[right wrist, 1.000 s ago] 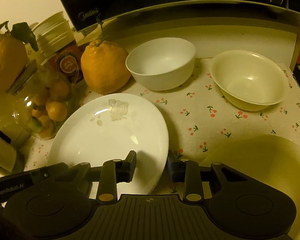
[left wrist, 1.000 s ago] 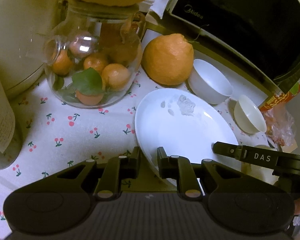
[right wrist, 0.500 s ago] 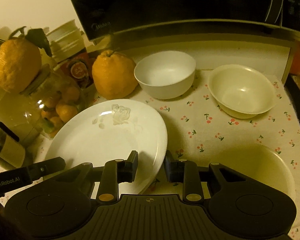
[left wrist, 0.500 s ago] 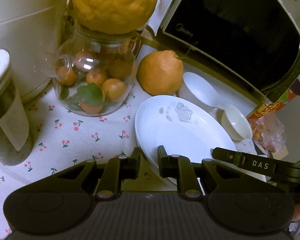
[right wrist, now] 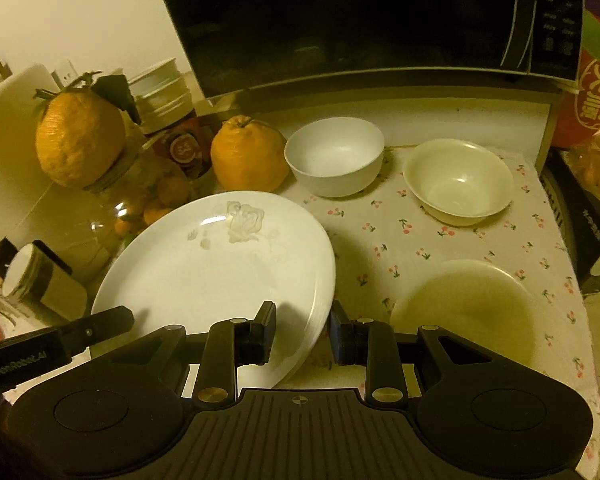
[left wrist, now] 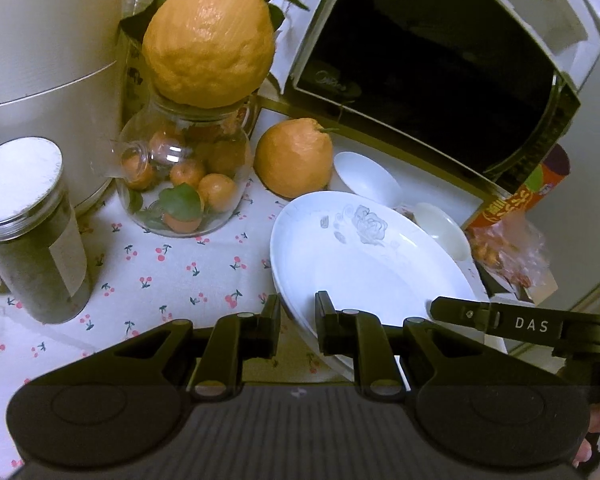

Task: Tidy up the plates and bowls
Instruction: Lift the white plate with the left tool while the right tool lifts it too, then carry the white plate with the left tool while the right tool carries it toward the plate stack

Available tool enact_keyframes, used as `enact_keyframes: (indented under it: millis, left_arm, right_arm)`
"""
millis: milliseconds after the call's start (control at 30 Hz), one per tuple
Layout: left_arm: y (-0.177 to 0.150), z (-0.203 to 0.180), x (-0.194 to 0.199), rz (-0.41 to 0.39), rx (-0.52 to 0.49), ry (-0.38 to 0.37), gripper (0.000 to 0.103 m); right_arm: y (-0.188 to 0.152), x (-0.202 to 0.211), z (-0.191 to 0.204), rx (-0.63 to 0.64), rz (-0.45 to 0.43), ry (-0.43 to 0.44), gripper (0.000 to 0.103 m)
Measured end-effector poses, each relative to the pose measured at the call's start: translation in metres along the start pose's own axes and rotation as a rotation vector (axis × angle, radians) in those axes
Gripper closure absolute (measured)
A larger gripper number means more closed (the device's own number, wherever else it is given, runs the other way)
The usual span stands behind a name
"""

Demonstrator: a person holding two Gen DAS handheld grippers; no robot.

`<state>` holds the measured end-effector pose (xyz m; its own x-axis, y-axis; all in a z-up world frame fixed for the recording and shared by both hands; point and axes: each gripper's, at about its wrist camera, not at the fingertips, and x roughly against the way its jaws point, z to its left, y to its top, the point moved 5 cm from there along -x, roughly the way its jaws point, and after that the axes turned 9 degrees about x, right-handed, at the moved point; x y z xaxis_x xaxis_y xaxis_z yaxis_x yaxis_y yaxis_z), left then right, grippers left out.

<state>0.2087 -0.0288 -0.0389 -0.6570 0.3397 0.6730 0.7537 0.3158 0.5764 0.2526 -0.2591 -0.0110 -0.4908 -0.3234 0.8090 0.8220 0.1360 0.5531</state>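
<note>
Above the cherry-print worktop (right wrist: 440, 248), the white plate (right wrist: 220, 272) appears lifted and tilted, held at opposite rims: left gripper (left wrist: 298, 322) and right gripper (right wrist: 303, 338) each straddle an edge, seemingly clamped, though pad contact is unclear.

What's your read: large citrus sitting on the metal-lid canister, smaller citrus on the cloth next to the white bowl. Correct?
One error. The large citrus sits on the glass jar of small oranges, not on the canister, which stands beside the jar with a bare lid. The left wrist view shows this. The smaller citrus is on the cloth next to the white bowl, as you said.
</note>
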Motion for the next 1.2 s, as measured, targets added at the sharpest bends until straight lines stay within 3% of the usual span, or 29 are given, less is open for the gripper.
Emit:
enact_keyframes:
  millis: [600,1200]
  left_arm:
    - [-0.027,-0.002,0.032,0.059,-0.058,-0.033,0.087]
    - [-0.059,0.004,0.033,0.130,-0.109,-0.013,0.087]
  right_arm:
    - [-0.044,0.048,0.016,-0.010,0.015,-0.024,0.076]
    - [-0.083,0.052,0.018,-0.002,0.075,-0.012,0.076]
